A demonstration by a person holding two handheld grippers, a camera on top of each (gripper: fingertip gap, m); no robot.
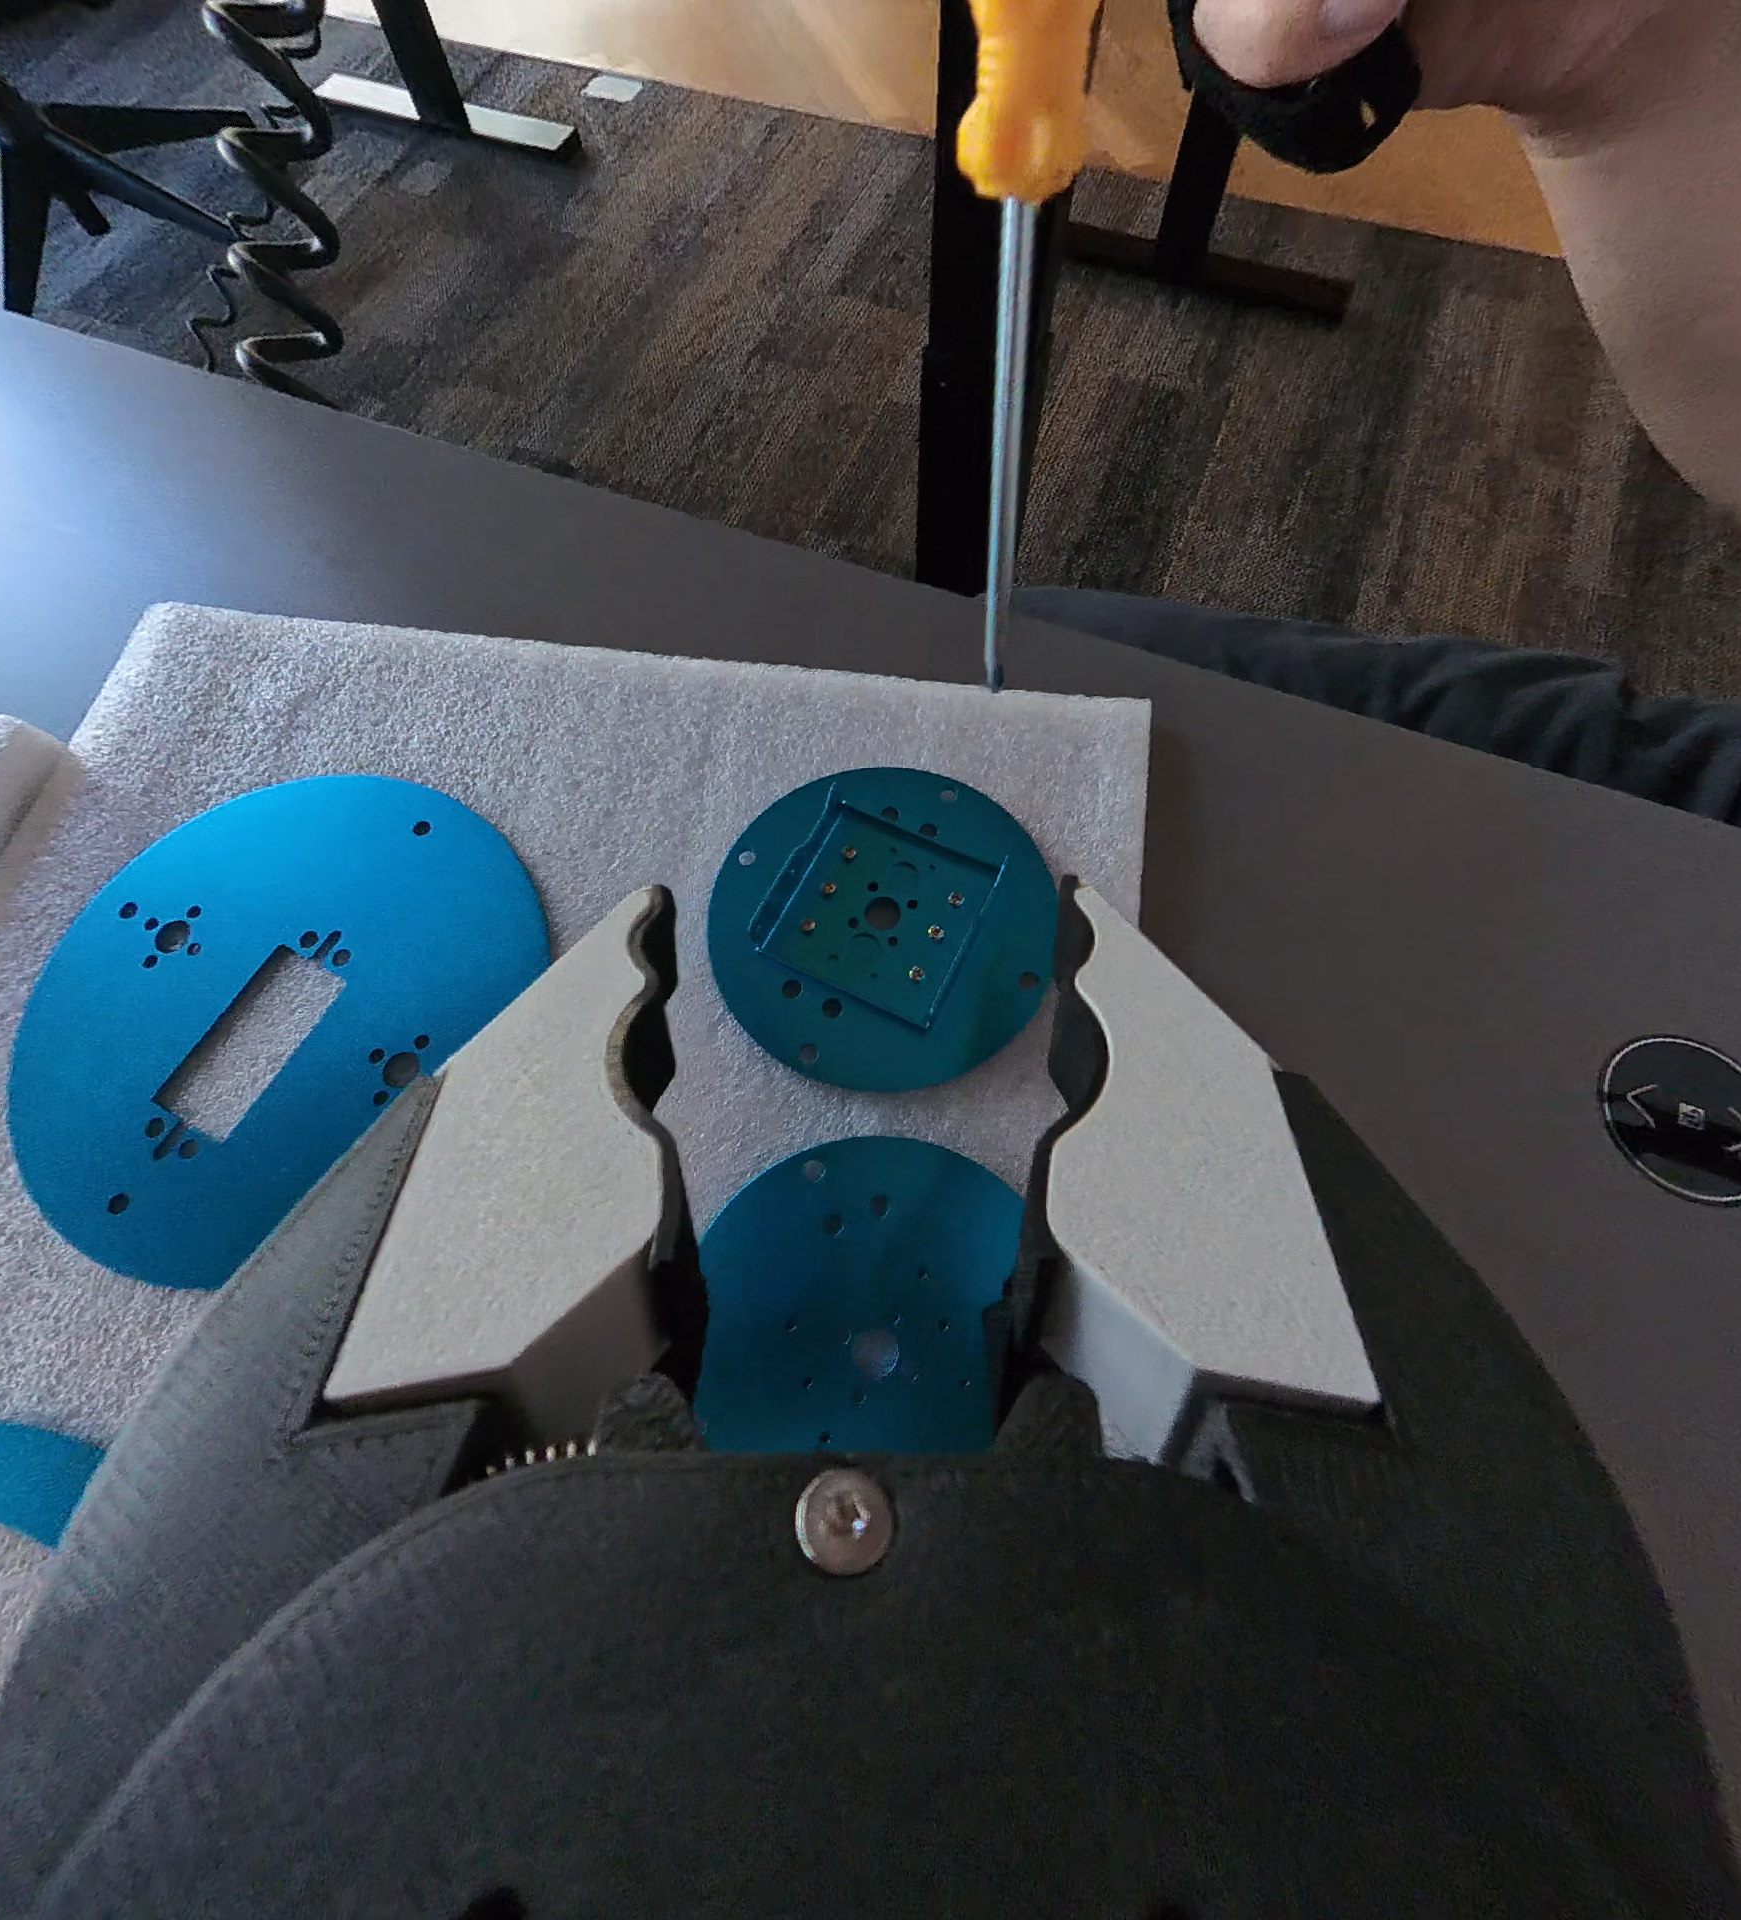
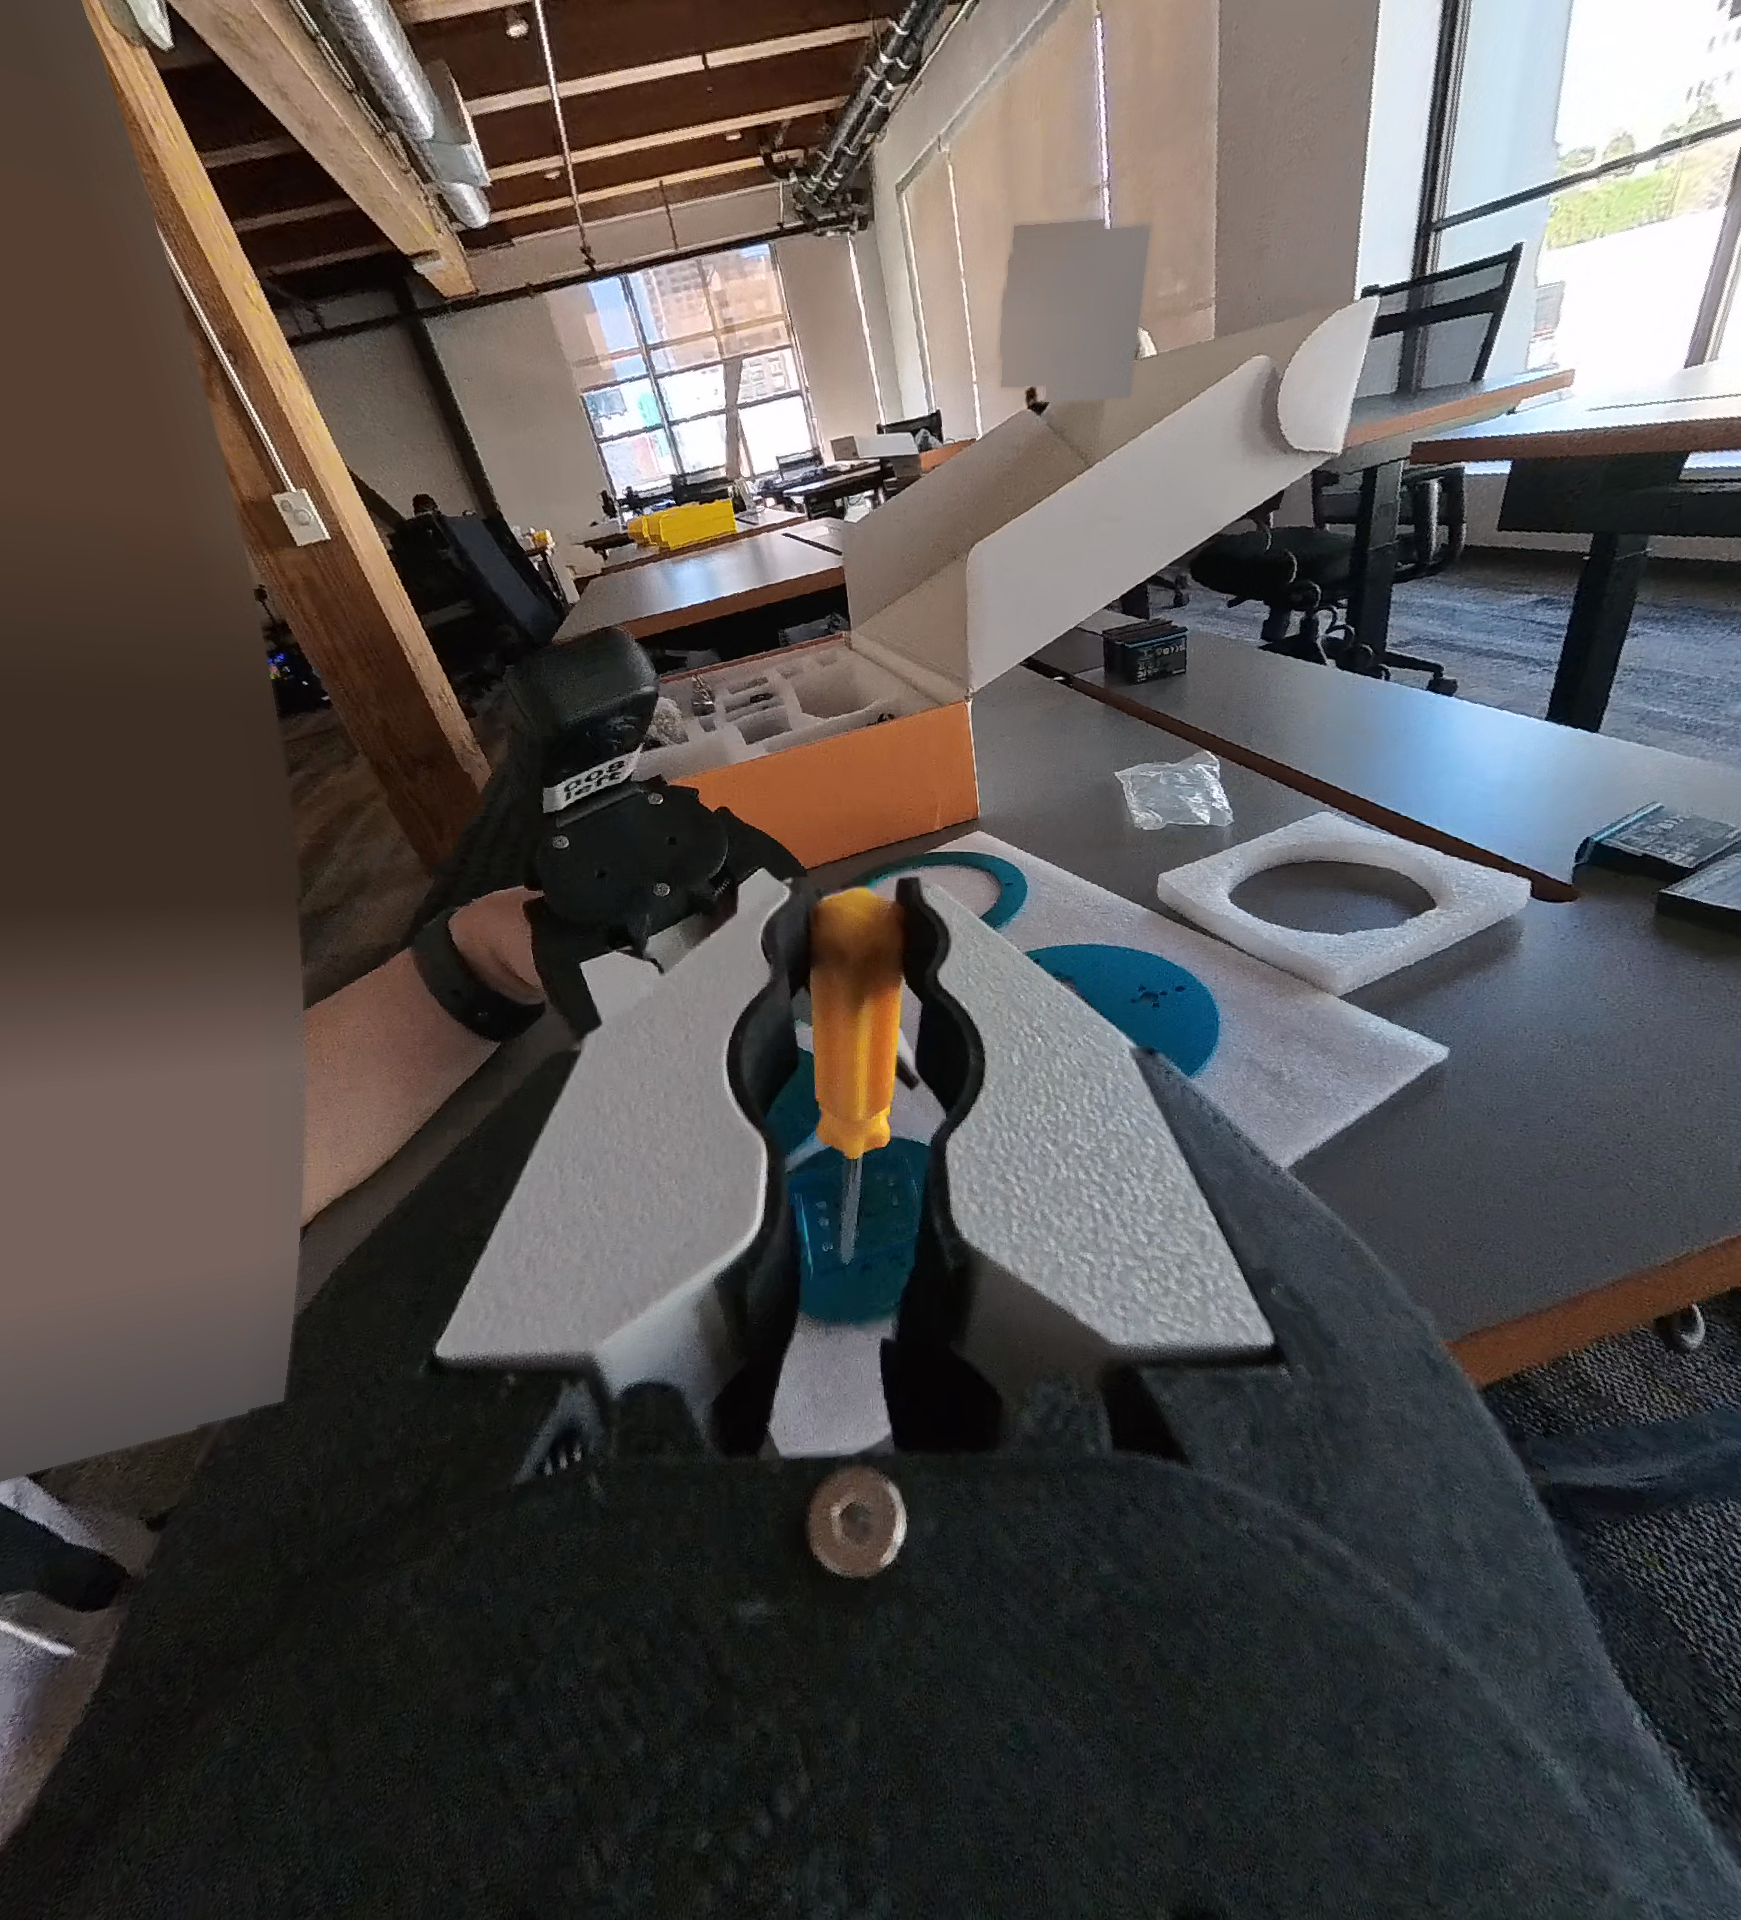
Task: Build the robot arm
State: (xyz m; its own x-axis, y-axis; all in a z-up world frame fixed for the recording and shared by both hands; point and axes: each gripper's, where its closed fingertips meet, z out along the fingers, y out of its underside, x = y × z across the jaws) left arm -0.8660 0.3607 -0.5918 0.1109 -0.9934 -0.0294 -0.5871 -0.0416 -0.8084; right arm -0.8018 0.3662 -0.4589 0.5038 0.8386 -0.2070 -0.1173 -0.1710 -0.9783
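Note:
My left gripper [image 1: 861, 914] is open, its fingertips on either side of a round blue disc with a square bracket [image 1: 881, 930] lying on a white foam sheet [image 1: 637, 727]. A second round blue disc [image 1: 855, 1299] lies between the fingers nearer the camera. My right gripper [image 2: 850, 914] is shut on the orange handle of a screwdriver [image 2: 850, 1029], held upright with its shaft pointing down over the bracket disc [image 2: 855, 1247]. In the left wrist view the screwdriver [image 1: 1011, 135] hangs with its tip at the foam's far edge. The left gripper also shows in the right wrist view [image 2: 627, 862].
A large blue oval plate with a rectangular slot [image 1: 274, 1029] lies left on the foam. An open orange box with a white lid [image 2: 845, 779], a foam frame [image 2: 1344, 904], a plastic bag [image 2: 1172, 790] and dark small boxes [image 2: 1707, 862] sit on the dark table [image 2: 1572, 1091]. Left tips to right tips: about 15 centimetres.

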